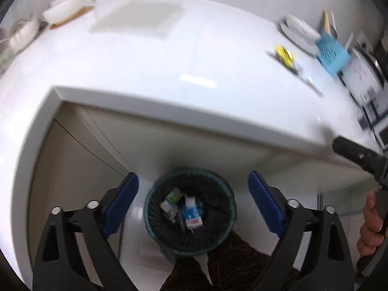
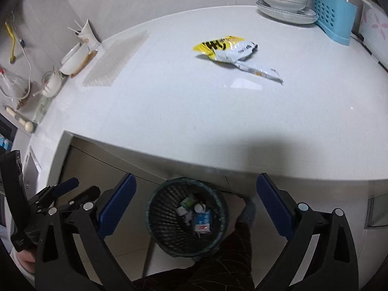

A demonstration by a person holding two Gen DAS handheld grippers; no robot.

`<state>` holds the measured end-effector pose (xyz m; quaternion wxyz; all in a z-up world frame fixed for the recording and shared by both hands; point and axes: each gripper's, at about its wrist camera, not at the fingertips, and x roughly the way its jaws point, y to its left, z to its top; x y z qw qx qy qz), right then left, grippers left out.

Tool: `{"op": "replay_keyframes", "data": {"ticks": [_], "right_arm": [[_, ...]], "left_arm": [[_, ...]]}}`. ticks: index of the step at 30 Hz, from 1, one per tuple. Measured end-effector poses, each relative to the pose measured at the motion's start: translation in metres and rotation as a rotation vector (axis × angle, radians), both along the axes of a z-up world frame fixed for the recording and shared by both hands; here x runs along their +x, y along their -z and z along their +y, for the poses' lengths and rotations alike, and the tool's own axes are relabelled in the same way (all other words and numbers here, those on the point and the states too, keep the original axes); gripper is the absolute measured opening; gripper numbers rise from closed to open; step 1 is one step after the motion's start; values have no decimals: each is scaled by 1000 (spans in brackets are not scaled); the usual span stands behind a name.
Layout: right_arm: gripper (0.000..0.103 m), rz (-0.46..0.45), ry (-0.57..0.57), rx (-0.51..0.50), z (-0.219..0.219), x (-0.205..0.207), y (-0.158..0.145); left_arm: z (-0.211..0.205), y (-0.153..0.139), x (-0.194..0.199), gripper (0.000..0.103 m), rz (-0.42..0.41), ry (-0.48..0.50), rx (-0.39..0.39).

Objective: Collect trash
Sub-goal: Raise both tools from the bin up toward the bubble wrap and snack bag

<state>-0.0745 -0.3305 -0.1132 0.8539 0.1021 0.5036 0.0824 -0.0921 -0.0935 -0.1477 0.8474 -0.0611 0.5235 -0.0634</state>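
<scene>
My left tongs (image 1: pixel 193 202) stood wide apart with nothing between the blue pads (image 1: pixel 121 203), and my right tongs (image 2: pixel 196 206) gaped just as wide and empty. Below both sat the black mesh bin (image 1: pixel 155 220), lined with a dark bag, on the pale floor just beside my dark trouser leg (image 1: pixel 232 254). Inside it lay a blue-and-white carton (image 1: pixel 192 214), a green-and-white scrap (image 1: pixel 174 195) and small white bits I could not make out. My right hand (image 1: pixel 371 228) was cut off at the frame's edge. Farther off, on the white counter (image 2: pixel 169 101), a crumpled yellow-and-white wrapper (image 2: pixel 232 53) lay alone. Beyond it stood stacked bowls (image 2: pixel 283 0) and a blue perforated basket (image 2: pixel 332 17), its contents cropped.
</scene>
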Motion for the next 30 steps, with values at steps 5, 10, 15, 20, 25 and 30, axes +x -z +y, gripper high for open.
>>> {"op": "replay_keyframes", "data": {"ticks": [5,10,15,20,25,30], "right_arm": [[95,-13,16,-10,-6,22,-22],[95,-9,24,-19,-14,51,-32],[95,2,51,-39,-25,81,-40],[95,26,71,-73,-32,112,-43],[95,50,84,-97,-38,139,-41],[95,91,88,-123,-41,168,-34]], "left_arm": [[17,-25,23,97,-32,-43,3],[36,-42,58,97,-43,-73,22],[56,-56,98,97,-48,-107,48],[69,-64,134,97,-40,-138,53],[72,-60,167,97,-17,-137,67],[82,-53,207,96,12,-147,83]]}}
